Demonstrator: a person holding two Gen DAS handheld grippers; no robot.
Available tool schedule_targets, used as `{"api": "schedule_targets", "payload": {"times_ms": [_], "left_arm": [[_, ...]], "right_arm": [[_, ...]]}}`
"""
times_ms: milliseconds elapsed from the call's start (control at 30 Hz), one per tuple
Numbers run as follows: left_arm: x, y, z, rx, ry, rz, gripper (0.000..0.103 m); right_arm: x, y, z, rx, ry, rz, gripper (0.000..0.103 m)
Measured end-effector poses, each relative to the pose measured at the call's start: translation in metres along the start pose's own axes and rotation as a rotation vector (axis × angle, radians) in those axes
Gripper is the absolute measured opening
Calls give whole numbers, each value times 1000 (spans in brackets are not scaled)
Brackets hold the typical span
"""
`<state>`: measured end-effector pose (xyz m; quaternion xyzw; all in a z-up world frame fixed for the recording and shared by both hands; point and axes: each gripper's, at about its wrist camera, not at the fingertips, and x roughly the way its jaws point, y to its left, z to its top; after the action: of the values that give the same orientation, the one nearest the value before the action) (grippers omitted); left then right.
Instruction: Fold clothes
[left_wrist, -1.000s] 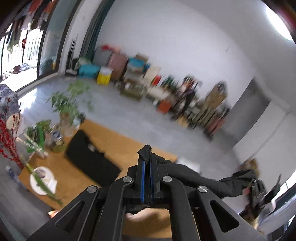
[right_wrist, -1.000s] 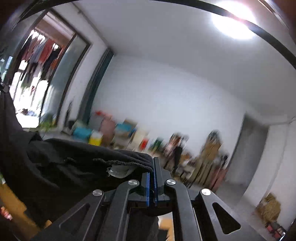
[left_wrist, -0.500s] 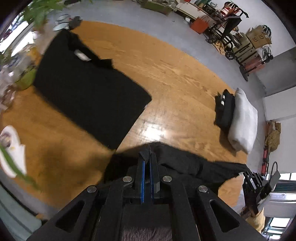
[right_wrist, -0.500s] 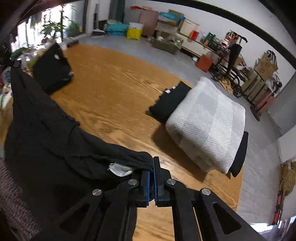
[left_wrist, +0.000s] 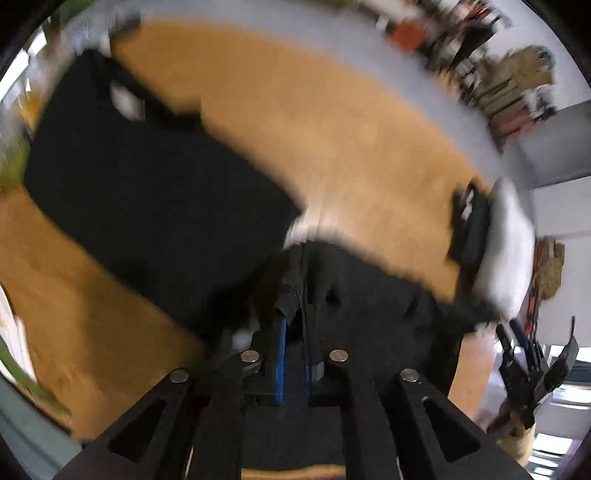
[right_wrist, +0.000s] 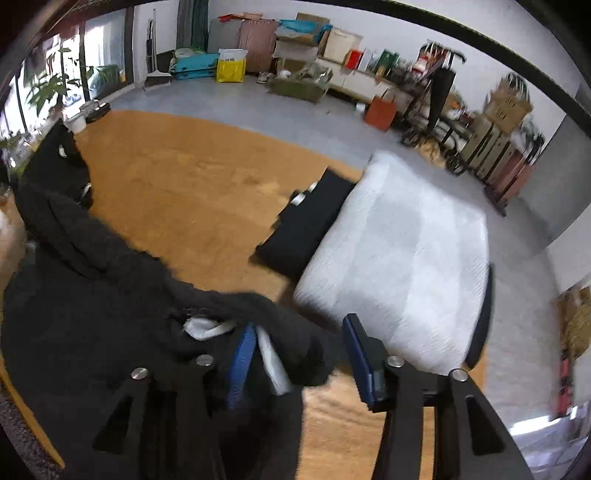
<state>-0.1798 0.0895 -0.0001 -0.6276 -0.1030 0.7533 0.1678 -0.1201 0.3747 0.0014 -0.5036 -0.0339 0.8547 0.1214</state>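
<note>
Right gripper released; black garment lowered to the tabletop.
We see the right gripper (right_wrist: 306, 354) now wide apart, the black garment (right_wrist: 92, 302) draped over one finger; the left gripper (left_wrist: 293, 325), slightly parted, still pinches cloth near the near edge.

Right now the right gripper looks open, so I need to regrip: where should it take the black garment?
Probably at the collar edge beside the white label of the black garment, coming from the right. That bunched hem drapes over the right gripper's inner finger, standing proud of the wooden table, so the spread jaws could close across it.
</note>
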Motion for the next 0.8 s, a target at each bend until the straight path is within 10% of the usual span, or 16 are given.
{"api": "schedule_targets", "payload": {"times_ms": [67,267,567,800], "left_arm": [[2,9,-9,-25,9,-24,45],[-34,31,-47,-19,-91,-130,71],[18,75,-171,136,131,108,73],[47,78,-198,99,140,70,73]], "right_arm": [[-6,-3,-13,53,1,47,52],[-56,-6,-87,111,-34,180,68],[-70,-4,-232,223,106,181,71],[-81,30,-262,93,78,157,70]]}}
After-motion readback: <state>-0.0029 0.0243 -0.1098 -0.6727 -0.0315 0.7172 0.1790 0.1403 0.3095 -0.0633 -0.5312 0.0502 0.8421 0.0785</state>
